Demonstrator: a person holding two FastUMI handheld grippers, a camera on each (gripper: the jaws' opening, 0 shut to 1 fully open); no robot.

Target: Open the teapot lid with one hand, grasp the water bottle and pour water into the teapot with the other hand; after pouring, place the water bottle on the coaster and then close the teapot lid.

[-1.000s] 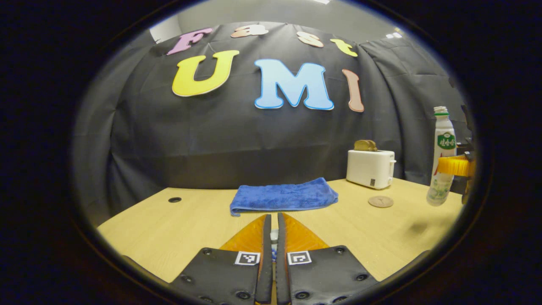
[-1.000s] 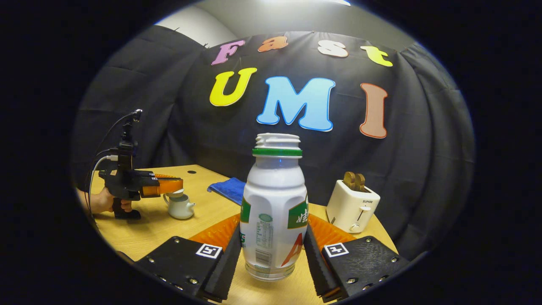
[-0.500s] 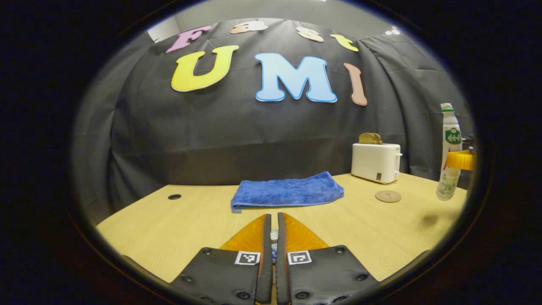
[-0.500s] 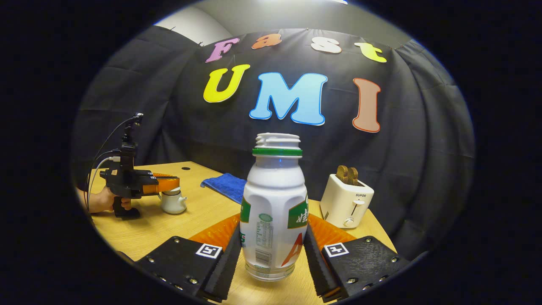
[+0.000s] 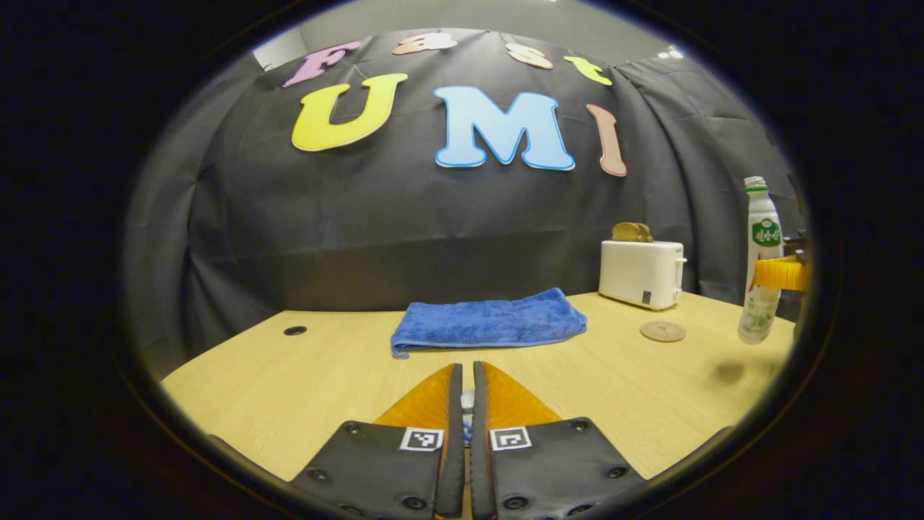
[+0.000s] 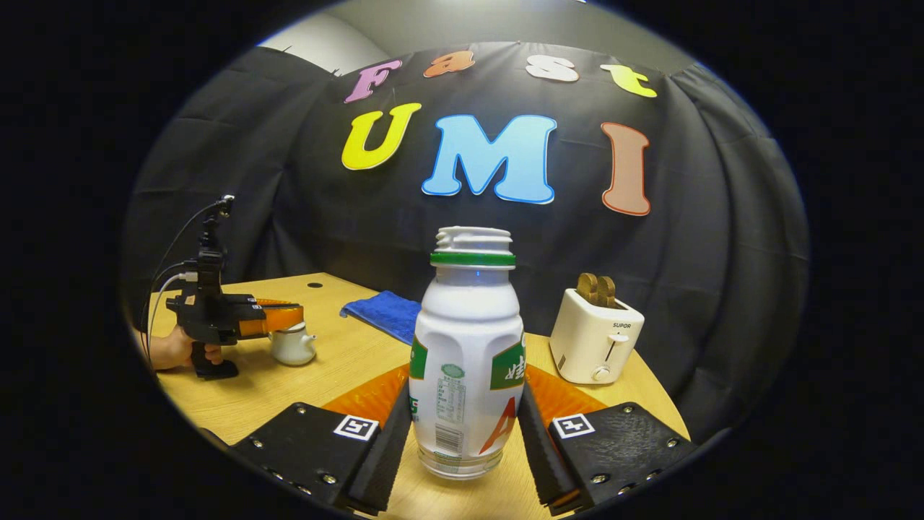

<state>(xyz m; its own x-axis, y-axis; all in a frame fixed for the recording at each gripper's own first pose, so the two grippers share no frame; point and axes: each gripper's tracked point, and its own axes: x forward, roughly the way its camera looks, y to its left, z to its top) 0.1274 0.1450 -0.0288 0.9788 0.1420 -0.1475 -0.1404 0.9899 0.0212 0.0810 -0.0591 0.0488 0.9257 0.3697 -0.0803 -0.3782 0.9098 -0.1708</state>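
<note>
In the right gripper view my right gripper [image 6: 465, 390] is shut on a white water bottle [image 6: 465, 347] with a green neck ring and no cap, held upright just above the table. At far left, the left gripper [image 6: 292, 318], held by a hand, rests right on top of the small white teapot [image 6: 292, 348]. In the left gripper view my left gripper [image 5: 463, 370] is shut on the teapot lid [image 5: 468, 401], a pale sliver between the fingers. The round brown coaster [image 5: 663, 331] lies just left of the bottle [image 5: 759, 253] and right gripper [image 5: 783, 274].
A folded blue cloth [image 5: 487, 323] lies at the back middle of the wooden table [image 5: 289, 383]. A white toaster [image 5: 642, 273] with toast in it stands at the back right, behind the coaster. A cable hole [image 5: 294, 330] is at the back left.
The left gripper has come down with the lid, from a little above the teapot to its top. The bottle stays upright in the right gripper and has barely shifted.
</note>
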